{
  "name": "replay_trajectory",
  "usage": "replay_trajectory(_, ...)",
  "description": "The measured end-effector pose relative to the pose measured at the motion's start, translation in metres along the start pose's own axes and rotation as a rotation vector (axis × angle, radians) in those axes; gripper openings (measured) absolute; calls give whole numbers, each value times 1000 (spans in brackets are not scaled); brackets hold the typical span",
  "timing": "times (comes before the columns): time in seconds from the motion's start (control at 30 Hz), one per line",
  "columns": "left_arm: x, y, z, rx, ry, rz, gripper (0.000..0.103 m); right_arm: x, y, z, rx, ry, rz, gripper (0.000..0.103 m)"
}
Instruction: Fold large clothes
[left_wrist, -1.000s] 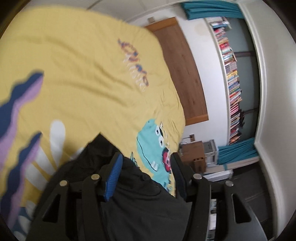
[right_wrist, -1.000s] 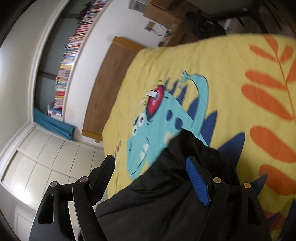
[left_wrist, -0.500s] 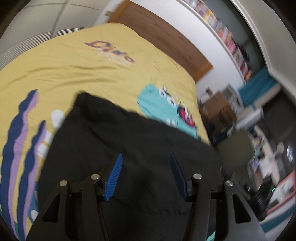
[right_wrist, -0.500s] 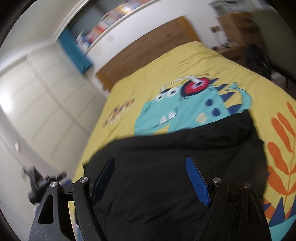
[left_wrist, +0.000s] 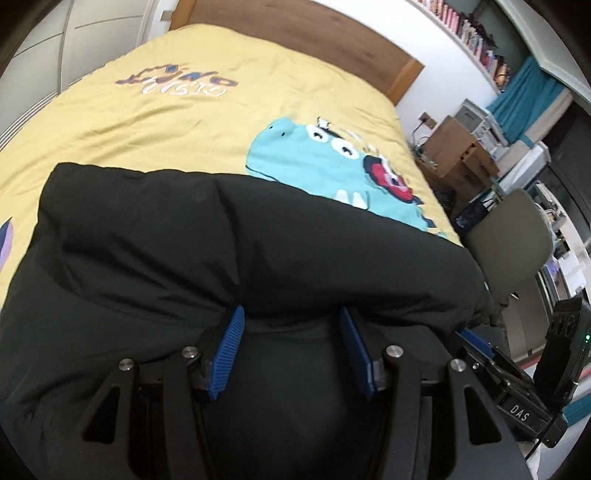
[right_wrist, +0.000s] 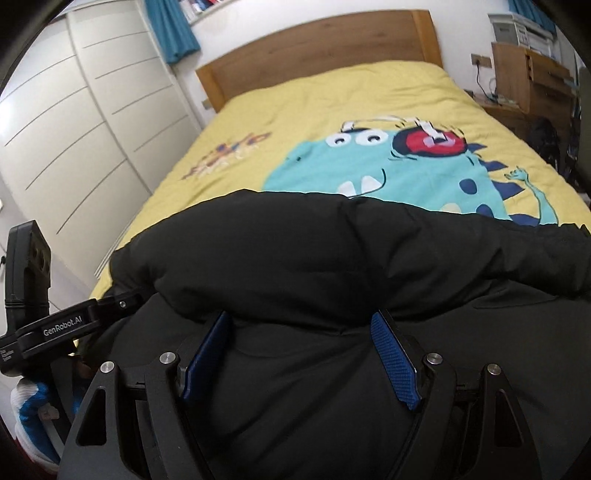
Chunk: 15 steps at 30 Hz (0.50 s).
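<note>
A large black padded garment (left_wrist: 221, 240) lies folded on the yellow dinosaur duvet (left_wrist: 166, 110); it also fills the lower half of the right wrist view (right_wrist: 332, 258). My left gripper (left_wrist: 291, 314) is open, its blue-padded fingertips (left_wrist: 231, 343) pushed under the garment's near folded edge, with fabric between the jaws. My right gripper (right_wrist: 303, 317) is open in the same way at the near edge, fingertips (right_wrist: 391, 354) partly under the fold. The right gripper's body (left_wrist: 535, 387) shows at the left wrist view's right edge; the left gripper's body (right_wrist: 44, 317) shows at the right wrist view's left.
The bed's wooden headboard (right_wrist: 314, 40) stands at the far end. White wardrobe doors (right_wrist: 74, 110) run along the left of the bed. A chair (left_wrist: 509, 236), a wooden cabinet (left_wrist: 454, 151) and bookshelves (left_wrist: 472, 40) stand on the right side.
Both grippers swung back from the far side of the bed to the garment's near edge. The garment now lies broad across the duvet, and both sets of fingertips sit under its near fold.
</note>
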<state>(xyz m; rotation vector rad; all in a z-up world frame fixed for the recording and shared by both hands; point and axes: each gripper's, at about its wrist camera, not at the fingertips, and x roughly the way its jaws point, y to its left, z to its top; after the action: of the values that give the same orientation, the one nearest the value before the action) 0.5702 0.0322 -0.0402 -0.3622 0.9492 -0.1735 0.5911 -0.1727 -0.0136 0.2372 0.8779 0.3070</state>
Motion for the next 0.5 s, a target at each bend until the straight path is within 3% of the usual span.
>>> replay_trajectory(0.17,28,2,20,-15,54,34,52,27,-11,22,-4,57,-38,78)
replay_trajectory(0.33,27,26,33,-54,65,-2,52,24,-44,29,7,69,-65,76)
replay_trajectory(0.43,23,49,41,-110,80,30,52,15,-84,25,33,93,-127,76)
replay_trajectory(0.5,20,67,44,-143,101,106,52,7,-116,19,64,102,-166,76)
